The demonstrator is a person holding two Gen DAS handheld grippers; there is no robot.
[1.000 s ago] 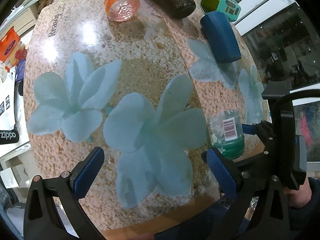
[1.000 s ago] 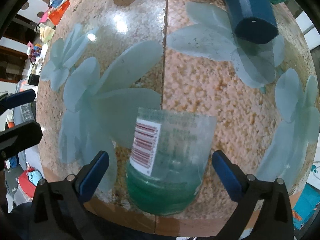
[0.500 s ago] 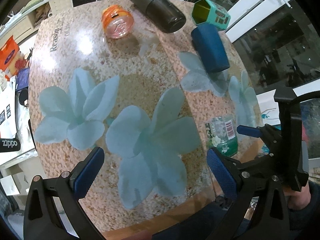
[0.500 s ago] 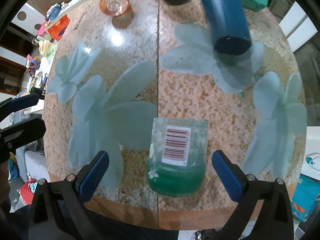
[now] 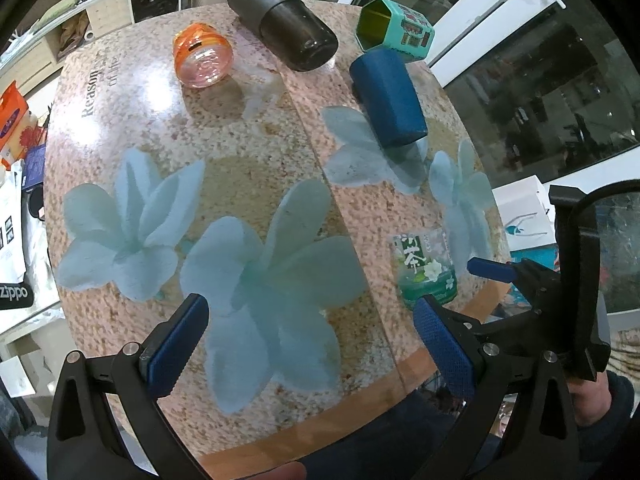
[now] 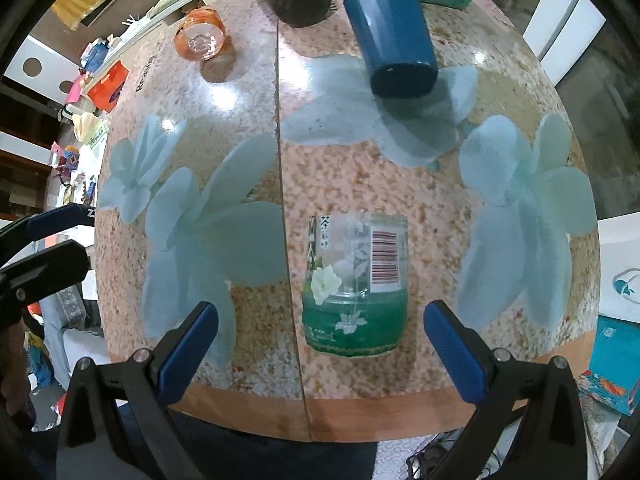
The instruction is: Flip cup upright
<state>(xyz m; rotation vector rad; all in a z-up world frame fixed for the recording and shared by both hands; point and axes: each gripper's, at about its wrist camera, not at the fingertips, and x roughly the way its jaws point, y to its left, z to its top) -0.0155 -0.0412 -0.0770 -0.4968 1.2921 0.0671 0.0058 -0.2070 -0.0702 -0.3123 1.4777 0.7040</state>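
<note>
On the glossy speckled table (image 6: 400,184) stands a clear, seemingly plastic cup (image 6: 354,284); both grippers' fingers gape empty.

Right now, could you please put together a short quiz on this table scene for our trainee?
1. True or false: the right gripper is shut on the green-based clear cup.
2. Which lies nearest that cup? A) orange glass jar B) dark blue tumbler C) teal hexagonal tin
3. Fill in: the dark grey tumbler lies on its ____.

Key: 1 false, both grippers are open, the left gripper too; 2 B; 3 side.
</note>
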